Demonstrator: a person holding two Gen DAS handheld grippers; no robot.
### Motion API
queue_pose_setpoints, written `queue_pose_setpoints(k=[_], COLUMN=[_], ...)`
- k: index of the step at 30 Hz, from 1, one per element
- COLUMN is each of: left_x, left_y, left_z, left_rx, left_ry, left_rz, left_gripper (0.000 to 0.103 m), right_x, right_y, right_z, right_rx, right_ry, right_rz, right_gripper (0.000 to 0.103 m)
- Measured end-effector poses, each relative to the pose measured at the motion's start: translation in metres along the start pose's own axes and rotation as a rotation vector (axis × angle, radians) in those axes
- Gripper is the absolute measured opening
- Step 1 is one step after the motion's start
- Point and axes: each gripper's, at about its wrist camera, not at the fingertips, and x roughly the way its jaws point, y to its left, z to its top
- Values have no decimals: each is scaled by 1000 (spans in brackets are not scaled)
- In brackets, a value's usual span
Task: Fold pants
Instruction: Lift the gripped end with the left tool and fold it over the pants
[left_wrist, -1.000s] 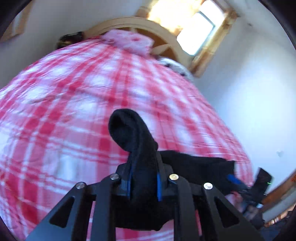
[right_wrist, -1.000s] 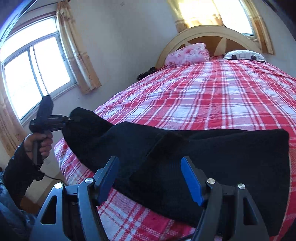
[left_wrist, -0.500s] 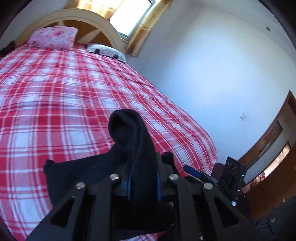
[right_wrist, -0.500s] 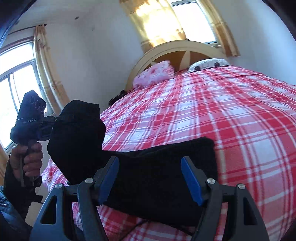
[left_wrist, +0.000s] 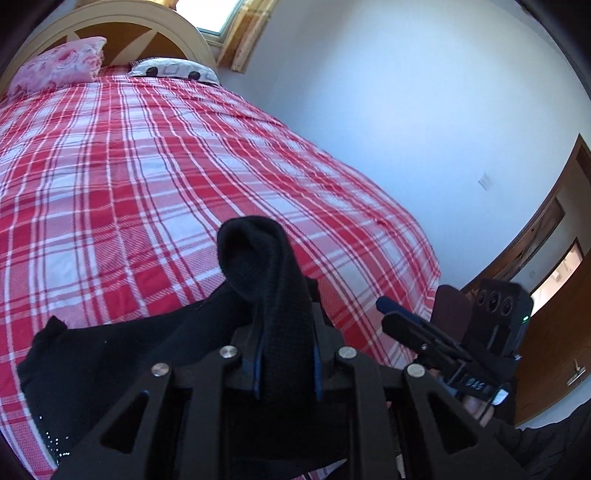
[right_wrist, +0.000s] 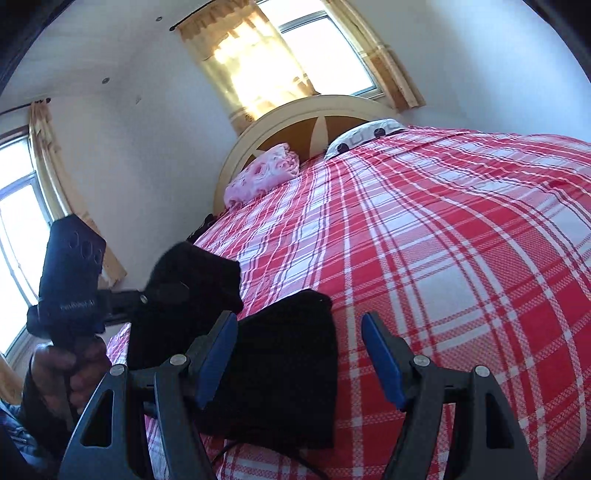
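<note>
The black pants (right_wrist: 288, 373) lie at the near edge of a bed with a red and white plaid cover (right_wrist: 443, 236). My left gripper (left_wrist: 286, 369) is shut on one end of the pants (left_wrist: 273, 280), which rises as a bunched fold above the fingers; the rest (left_wrist: 103, 362) trails left onto the bed. In the right wrist view the left gripper (right_wrist: 155, 299) holds that end lifted at the left. My right gripper (right_wrist: 299, 354) is open and empty, just above the pants. It also shows in the left wrist view (left_wrist: 388, 308) at the right.
A pink pillow (right_wrist: 262, 177) and a white patterned pillow (right_wrist: 365, 136) lie by the curved headboard (right_wrist: 317, 118). Windows with curtains (right_wrist: 255, 66) are behind and left. A white wall (left_wrist: 406, 110) and a wooden door frame (left_wrist: 535, 229) stand right of the bed.
My left gripper has carried the held end of the pants toward the right gripper, so the pants look shorter and bunched. My right gripper has stayed open and tilted upward.
</note>
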Motion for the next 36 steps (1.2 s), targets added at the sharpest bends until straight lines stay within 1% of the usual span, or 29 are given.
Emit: queue_pose_setpoints(k=[1,3,4,5,6,7,8,11,12,13,14,15,17,20,21,23,24,26,27,28,30,33,35,36], left_x=[7,17,20,21,21,21,14,-5,-14,-23,-31,-37,-46,-47,-48,-51,-53,-56,-56,-55,-52,-49,-51,-50], left_y=[-3,-9,-13,-18,-22,-25,-28,-20,-14,-6,3,11,32,60,70,80,84,89,90,91,93,94,93,91], left_z=[-2,-3,-3,-4,-4,-3,-4,-5,-8,-12,-15,-18,-27,-42,-47,-56,-62,-70,-72,-74,-77,-76,-78,-78], left_rx=[3,17,18,25,40,51,70,83,77,70,63,51,16,-41,-73,-114,-124,-129,-131,-135,-134,-125,-115,-104], left_ry=[6,15,17,16,15,10,-15,-66,-82,-97,-112,-125,-141,-127,-113,-109,-109,-110,-109,-105,-94,-92,-97,-101], left_rz=[5,6,7,-21,-28,-20,4,16,38,63,84,107,176,261,268,264,269,281,285,280,268,269,284,291], left_gripper=[22,31,40,48,53,64,75,79,82,89,94,95,95,95,95,95,95,95,95,95,95,95,95,95], right_x=[-1,0,0,1,1,0,-2,-12,-17,-21,-26,-29,-27,-17,-11,6,17,37,45,48,46,35,22,14], right_y=[-1,-4,-4,-5,-5,-6,-6,-3,-1,3,9,17,42,84,95,115,121,125,123,119,107,79,57,50], right_z=[0,-1,-1,-2,-2,-2,-1,3,4,7,9,11,13,9,7,2,-2,-11,-16,-19,-20,-21,-20,-18], right_rx=[6,13,14,16,16,15,14,9,5,-2,-10,-22,-84,-187,-214,-239,-243,-245,-251,-257,-247,-190,-146,-138], right_ry=[-1,-1,-1,-1,-1,-5,-16,-67,-86,-106,-120,-126,-106,-52,-28,62,115,224,258,272,278,303,290,268], right_rz=[-3,-9,-12,-15,-19,-22,-27,-38,-39,-31,-4,32,123,265,309,390,396,359,316,258,164,6,-94,-142], right_gripper=[71,71,71,71,71,71,71,71,71,71,71,71,73,74,74,74,74,74,74,74,74,74,74,74])
